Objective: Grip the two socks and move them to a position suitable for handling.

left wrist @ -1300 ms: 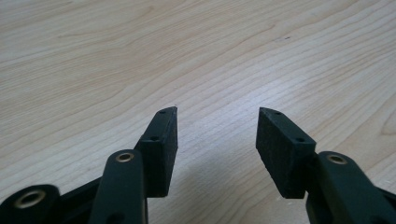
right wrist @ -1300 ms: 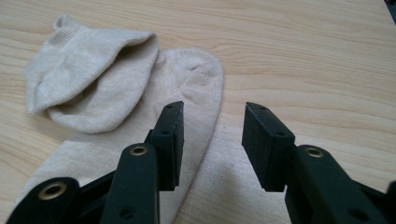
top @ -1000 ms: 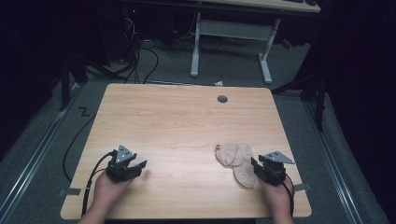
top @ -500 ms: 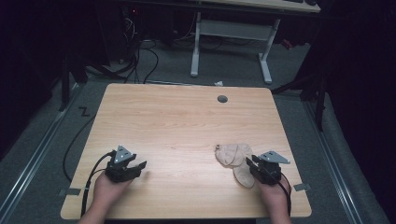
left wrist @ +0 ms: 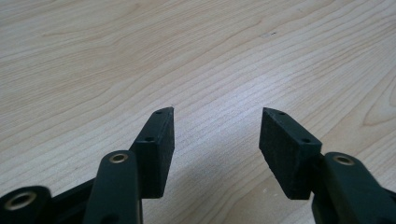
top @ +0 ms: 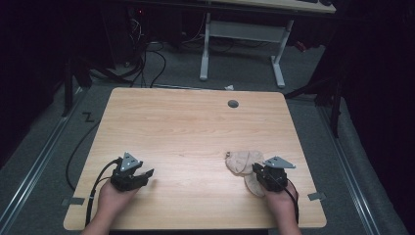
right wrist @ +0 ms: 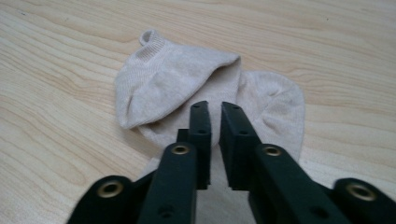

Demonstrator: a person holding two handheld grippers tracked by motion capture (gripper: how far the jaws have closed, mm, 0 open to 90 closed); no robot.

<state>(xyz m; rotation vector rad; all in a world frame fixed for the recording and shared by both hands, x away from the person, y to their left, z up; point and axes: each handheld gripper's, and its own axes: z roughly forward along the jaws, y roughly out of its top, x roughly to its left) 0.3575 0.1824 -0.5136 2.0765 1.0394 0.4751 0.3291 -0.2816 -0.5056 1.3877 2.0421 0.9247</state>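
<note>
From the high view, the pale wooden surface (top: pixel 195 127) has a small heap of beige ankle socks (top: pixel 243 162) toward the lower right of the frame, one lying partly over the other. The right tool (top: pixel 259 172) sits at the near edge of that heap, its tip over the lower sock, with the person's hand behind it at the bottom right. The left tool (top: pixel 142 175) is well apart at the lower left, resting over bare wood with nothing near it. A round grey cable port (top: pixel 233 104) sits near the top edge of the surface. In the left gripper view, the left tool (left wrist: pixel 215 130) stands wide open with only wood grain between and beyond its jaws; it holds nothing. In the right gripper view, the right tool (right wrist: pixel 214 108) has its jaws drawn nearly together, a thin slit left between them, right above the lower sock (right wrist: pixel 275 107), while the upper sock (right wrist: pixel 163 79) lies folded across it toward the upper left, cuff loop at the top. Whether any fabric is pinched I cannot tell. To my eye the job has barely begun: the socks remain heaped, unseparated, and the sorting or pairing is all ahead.
</note>
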